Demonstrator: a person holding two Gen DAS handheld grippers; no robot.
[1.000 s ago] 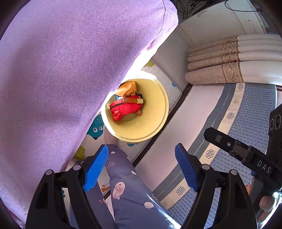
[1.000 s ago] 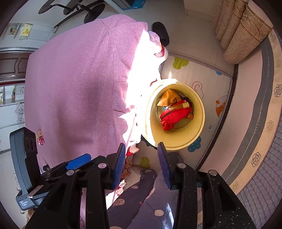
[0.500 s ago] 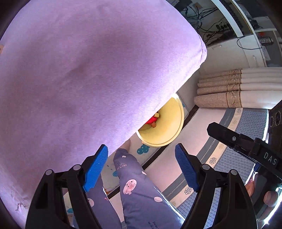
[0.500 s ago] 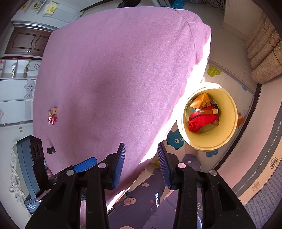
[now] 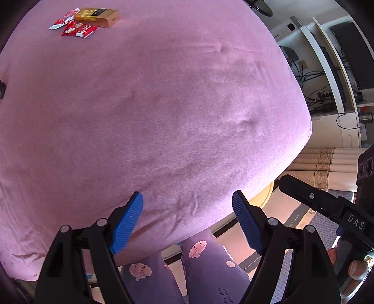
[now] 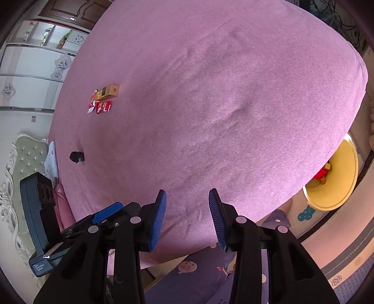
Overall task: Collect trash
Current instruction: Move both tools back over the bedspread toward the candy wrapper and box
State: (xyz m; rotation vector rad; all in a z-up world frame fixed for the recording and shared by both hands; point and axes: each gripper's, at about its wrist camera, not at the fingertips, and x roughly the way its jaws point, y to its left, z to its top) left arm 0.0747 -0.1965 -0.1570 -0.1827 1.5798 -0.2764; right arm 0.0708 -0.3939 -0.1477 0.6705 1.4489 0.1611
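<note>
Left wrist view: left gripper [image 5: 187, 219] spread wide, nothing held, hanging over the near edge of the pink bed [image 5: 152, 105]. Way up at the far left, a gold box [image 5: 97, 17] touching 2 red wrappers [image 5: 74, 28].

Right wrist view: right gripper [image 6: 187, 217] parted narrower, empty too. Same trash well apart from it, mid-bed on the left. Black scrap [image 6: 76, 157] nearer the left edge. Yellow bin [image 6: 334, 177] on the floor at right, red trash [image 6: 321, 172] inside.
</note>
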